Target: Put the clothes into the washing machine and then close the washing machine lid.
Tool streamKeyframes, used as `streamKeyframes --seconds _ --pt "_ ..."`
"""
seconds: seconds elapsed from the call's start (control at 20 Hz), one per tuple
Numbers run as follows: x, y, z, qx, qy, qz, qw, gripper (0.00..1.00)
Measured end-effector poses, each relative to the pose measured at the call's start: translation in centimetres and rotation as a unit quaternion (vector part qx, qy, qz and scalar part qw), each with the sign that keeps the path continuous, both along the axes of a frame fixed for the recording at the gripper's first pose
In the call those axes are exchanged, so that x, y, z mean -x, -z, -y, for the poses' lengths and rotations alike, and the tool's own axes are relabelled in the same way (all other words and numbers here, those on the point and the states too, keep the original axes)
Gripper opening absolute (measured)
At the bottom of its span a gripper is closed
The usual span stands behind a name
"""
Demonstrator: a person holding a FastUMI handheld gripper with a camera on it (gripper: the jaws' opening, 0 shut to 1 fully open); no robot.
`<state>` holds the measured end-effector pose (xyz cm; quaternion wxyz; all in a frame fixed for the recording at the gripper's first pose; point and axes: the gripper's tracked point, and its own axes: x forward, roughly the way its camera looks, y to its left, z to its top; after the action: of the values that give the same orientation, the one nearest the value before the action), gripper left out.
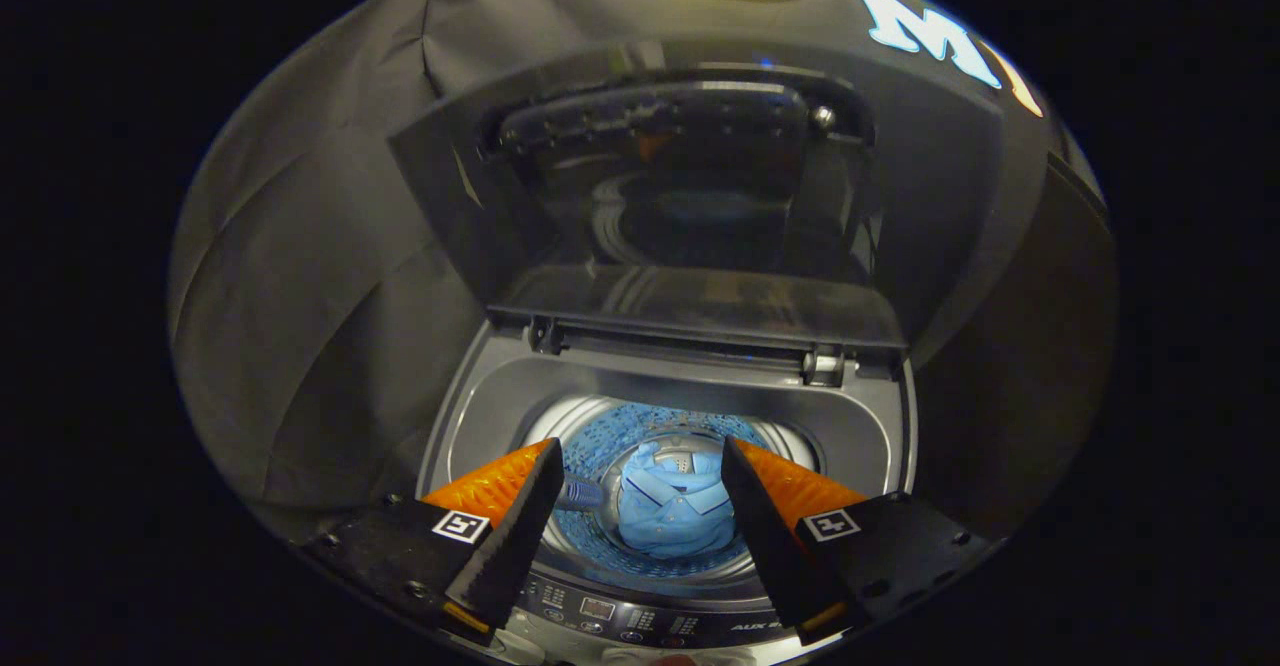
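Down inside the drum of the top-loading washing machine (880, 426), between and beyond our fingers, lies a light blue shirt (672, 508). Our gripper (640, 466) hovers above the opening, fingers spread and holding nothing. We judge loading done; closing comes next. That calls for reaching the raised lid (690, 206), propped upright at the far side, and pulling it down. Nearest us sits the control panel (620, 614); nothing blocks the way.

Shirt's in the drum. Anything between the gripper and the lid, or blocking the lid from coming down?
Nothing visible. The gripper is open and empty above the drum opening. The blue shirt lies low in the drum, below the rim. The lid stands upright beyond the fingers, with open space between.
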<state>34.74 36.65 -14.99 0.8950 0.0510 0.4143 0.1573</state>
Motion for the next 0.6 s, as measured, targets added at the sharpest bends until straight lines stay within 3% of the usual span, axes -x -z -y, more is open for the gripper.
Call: streamKeyframes --seconds 0.6 --pt "-6.1 -16.1 4.9 -0.058 0.054 0.119 0.99 0.98"
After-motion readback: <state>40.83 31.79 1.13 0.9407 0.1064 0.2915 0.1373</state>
